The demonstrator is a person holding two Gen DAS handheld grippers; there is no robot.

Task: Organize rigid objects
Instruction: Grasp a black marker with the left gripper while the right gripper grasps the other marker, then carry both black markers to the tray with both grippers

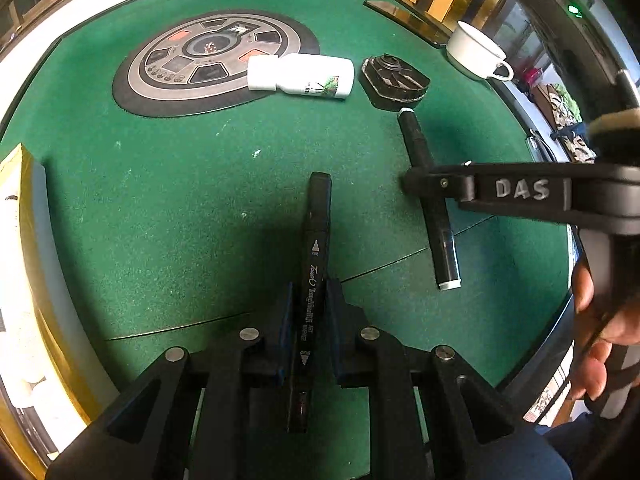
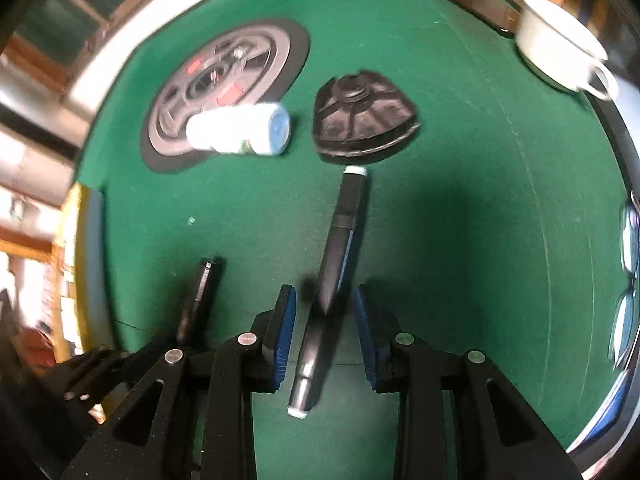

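My left gripper (image 1: 310, 300) is shut on a black art marker (image 1: 316, 240) that points away along the green felt table (image 1: 180, 200). My right gripper (image 2: 326, 308) is open, its blue pads on either side of a second black marker with white ends (image 2: 340, 240), not touching it. That marker lies on the felt and also shows in the left wrist view (image 1: 430, 200), crossed by the right gripper's finger (image 1: 436, 184). The left-held marker shows at the left of the right wrist view (image 2: 200, 292).
A white bottle (image 1: 300, 76) lies on its side beside a black ribbed disc (image 1: 394, 78). A round control panel (image 1: 212, 56) sits in the table's middle. A white cup (image 1: 476, 52) stands at the far right edge. A yellow box (image 1: 24, 240) is at the left.
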